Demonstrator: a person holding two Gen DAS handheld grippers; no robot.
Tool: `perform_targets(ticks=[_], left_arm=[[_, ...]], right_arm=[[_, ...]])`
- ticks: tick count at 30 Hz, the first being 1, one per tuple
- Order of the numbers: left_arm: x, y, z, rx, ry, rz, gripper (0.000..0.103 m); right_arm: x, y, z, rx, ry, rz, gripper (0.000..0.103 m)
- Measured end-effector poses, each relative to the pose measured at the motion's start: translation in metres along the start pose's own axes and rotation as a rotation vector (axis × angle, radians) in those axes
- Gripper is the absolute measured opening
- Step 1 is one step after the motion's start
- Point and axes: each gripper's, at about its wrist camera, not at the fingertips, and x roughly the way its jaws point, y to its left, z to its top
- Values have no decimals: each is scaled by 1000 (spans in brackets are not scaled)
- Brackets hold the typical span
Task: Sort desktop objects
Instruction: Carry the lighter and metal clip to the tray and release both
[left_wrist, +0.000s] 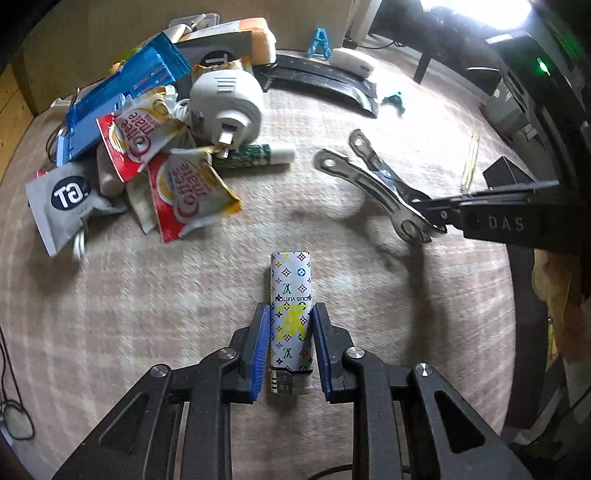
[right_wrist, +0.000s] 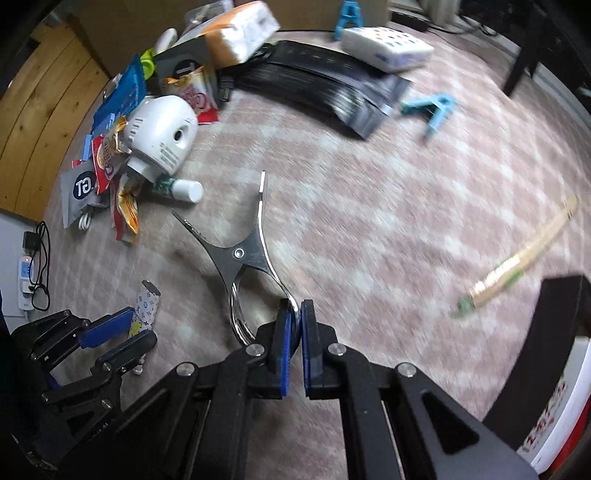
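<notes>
— Lighter (left_wrist: 291, 321), patterned, sits between the blue pads of the left gripper (left_wrist: 290, 345), pinched at its sides. See it?

— I do. The jaws stand narrow and press on the case; its metal head points back toward the hand. Is it lifted off the carpet (left_wrist: 110, 332)? I cannot tell from here.

— And the right gripper (right_wrist: 294, 332)?

— Closed almost flat on one thin handle of the steel clip (right_wrist: 243, 258). The rest of the clip sticks out far in front, held only by that tip.

— That's the one that worries me. A thin curved bit of metal between the pads, and the whole weight hanging ahead of them. I'd guess it could swivel or slide out on a quick swing.

— Likely. The lighter is smooth too; pinched at the middle, it might tip if the hold loosens.

— Where would they go?

— No bin is plain to me. The pile of sachets (left_wrist: 192, 195), the white plug adapter (left_wrist: 227, 107) and the lip balm (left_wrist: 258, 155) lies well apart to the left, so neither load threatens it yet. The two grippers are near each other, though; crossing paths could knock the clip
</notes>
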Motion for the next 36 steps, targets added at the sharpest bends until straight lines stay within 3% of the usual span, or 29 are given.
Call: perform_targets(ticks=[7, 10, 12, 22, 29, 36], left_arm=[[-8, -28, -3, 20, -14, -24, 22], [-14, -51, 20, 58, -23, -38, 22], [-22, -62, 18, 93, -29, -55, 22], [-51, -174, 4, 338, -22, -141, 22], [-62, -247, -10, 486, -11, -191, 22], [-57, -305, -23, 583, 8, -215, 22]], right_arm=[[-33, -30, -34, 67, -40, -9, 5], [-52, -46, -50, 105, -65, -8, 5], [-65, -61, -54, 128, -81, -17, 5], [-96, -150, -122, 298, -137, -52, 5], [-141, -211, -193, 456, -192, -88, 5], [-156, -238, -240, 550, -207, -142, 5]])
